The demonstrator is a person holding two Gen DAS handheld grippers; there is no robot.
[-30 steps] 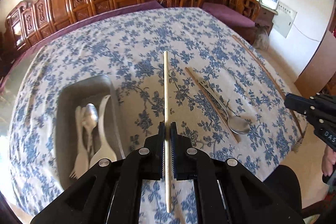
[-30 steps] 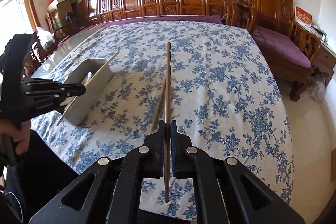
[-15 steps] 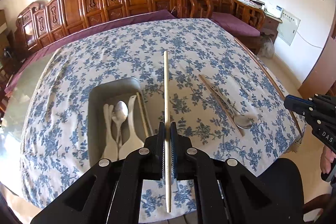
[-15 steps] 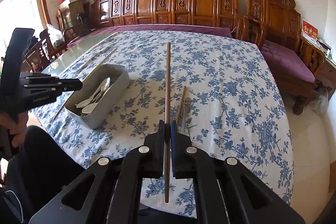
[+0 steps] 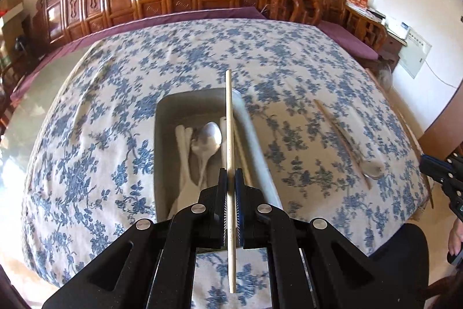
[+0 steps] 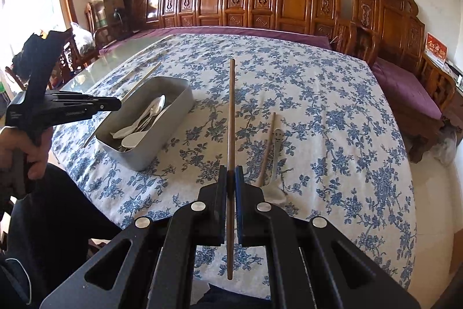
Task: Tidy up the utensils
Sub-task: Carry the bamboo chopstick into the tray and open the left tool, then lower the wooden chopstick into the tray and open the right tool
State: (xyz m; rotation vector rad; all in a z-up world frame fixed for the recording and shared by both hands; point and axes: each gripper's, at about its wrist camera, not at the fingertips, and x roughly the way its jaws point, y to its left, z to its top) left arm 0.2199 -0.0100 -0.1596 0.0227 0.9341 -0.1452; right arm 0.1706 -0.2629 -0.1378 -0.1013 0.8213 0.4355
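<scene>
One pale chopstick [image 5: 229, 135] is clamped in the left tool [image 5: 230, 184], above the tray [image 5: 162, 135] at frame centre. One brown chopstick [image 6: 231, 118] is clamped in the right tool [image 6: 230, 181]. One chopstick [image 6: 266, 148] and one spoon [image 6: 276, 164] are seen lower right on the counter [image 6: 347, 135].

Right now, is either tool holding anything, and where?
Left tool: pale cream chopstick, gripped below its middle. Right tool: brown wooden chopstick, gripped likewise.
</scene>
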